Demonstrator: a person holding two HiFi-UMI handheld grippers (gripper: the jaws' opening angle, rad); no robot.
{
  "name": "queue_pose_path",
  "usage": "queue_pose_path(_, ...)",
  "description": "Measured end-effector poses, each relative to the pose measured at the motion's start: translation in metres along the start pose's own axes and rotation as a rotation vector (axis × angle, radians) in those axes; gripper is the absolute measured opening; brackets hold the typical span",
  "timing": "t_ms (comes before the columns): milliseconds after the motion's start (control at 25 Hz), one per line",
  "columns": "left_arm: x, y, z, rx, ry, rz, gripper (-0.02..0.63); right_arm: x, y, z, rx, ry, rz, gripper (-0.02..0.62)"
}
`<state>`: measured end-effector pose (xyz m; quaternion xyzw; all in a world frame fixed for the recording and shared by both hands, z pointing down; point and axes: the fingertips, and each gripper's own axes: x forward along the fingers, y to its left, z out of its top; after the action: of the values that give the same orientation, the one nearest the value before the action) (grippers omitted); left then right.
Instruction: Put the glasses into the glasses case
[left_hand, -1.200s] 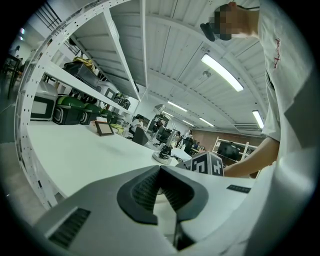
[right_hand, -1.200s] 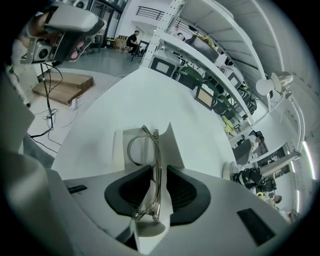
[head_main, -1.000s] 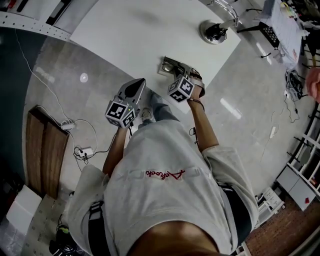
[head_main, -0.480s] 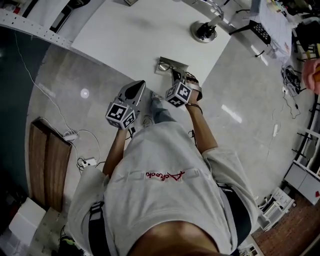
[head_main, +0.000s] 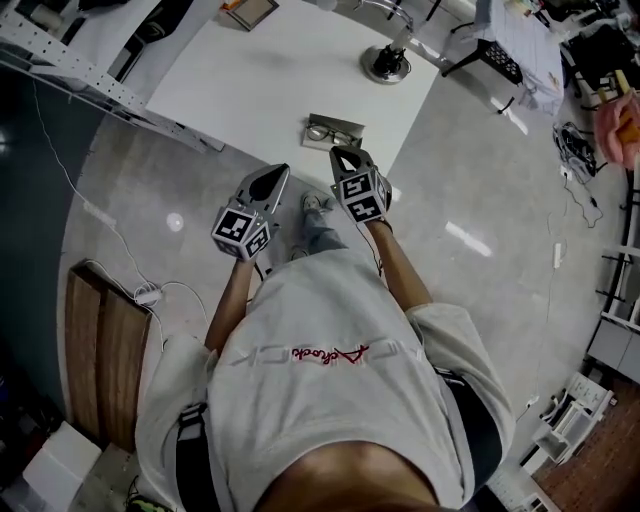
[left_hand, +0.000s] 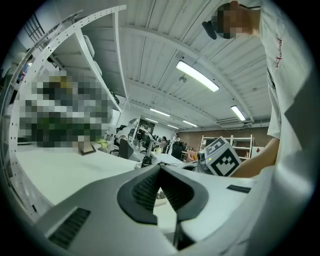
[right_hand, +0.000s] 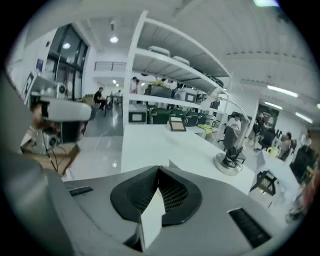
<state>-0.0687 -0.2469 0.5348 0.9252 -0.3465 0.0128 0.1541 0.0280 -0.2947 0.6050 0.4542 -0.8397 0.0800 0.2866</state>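
Observation:
The glasses (head_main: 328, 131) lie in the open grey glasses case (head_main: 353, 124) near the front edge of the white table (head_main: 270, 70). My right gripper (head_main: 341, 154) hangs just on the near side of the case, apart from it, with its jaws shut and nothing seen held. In the right gripper view the right gripper (right_hand: 159, 169) has its pads together at the tip, and the table (right_hand: 165, 145) lies beyond. My left gripper (head_main: 277, 173) is off the table's front edge, left of the case, also shut. The left gripper view shows the left gripper (left_hand: 160, 166) closed and empty.
A round lamp base (head_main: 385, 64) stands at the table's far right, and a small picture frame (head_main: 250, 12) at its far edge. Shelving lines the left side. The floor below the table edge holds cables and a wooden board (head_main: 95, 340).
My right gripper has lifted off the case and drawn back toward the person; the glasses stay in the case. The left gripper has risen a little.

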Motion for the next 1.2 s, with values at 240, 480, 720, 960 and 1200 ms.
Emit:
queue_pose_path(240,-0.011,-0.028,0.002,0.027,-0.01,-0.033,0.009,-0.049,0.021,0.027,0.294,-0.267,0.086,-0.003)
queue_pose_path(480,-0.023,-0.058,-0.004,0.041,-0.011,-0.073,0.009,-0.117,0.058,0.05,0.276,-0.557,0.146,-0.003)
queue_pose_path(720,-0.035,-0.084,-0.018,0.031,0.01,-0.089,0.009,-0.147,0.079,0.034,0.278,-0.538,0.156,-0.003)
queue_pose_path(960,-0.045,-0.1,-0.028,0.021,0.009,-0.082,0.009,-0.166,0.095,0.023,0.243,-0.521,0.161,-0.003)
queue_pose_path(1200,-0.051,-0.131,-0.032,0.028,0.001,-0.078,0.009,-0.196,0.099,0.007,0.238,-0.517,0.135,-0.003)
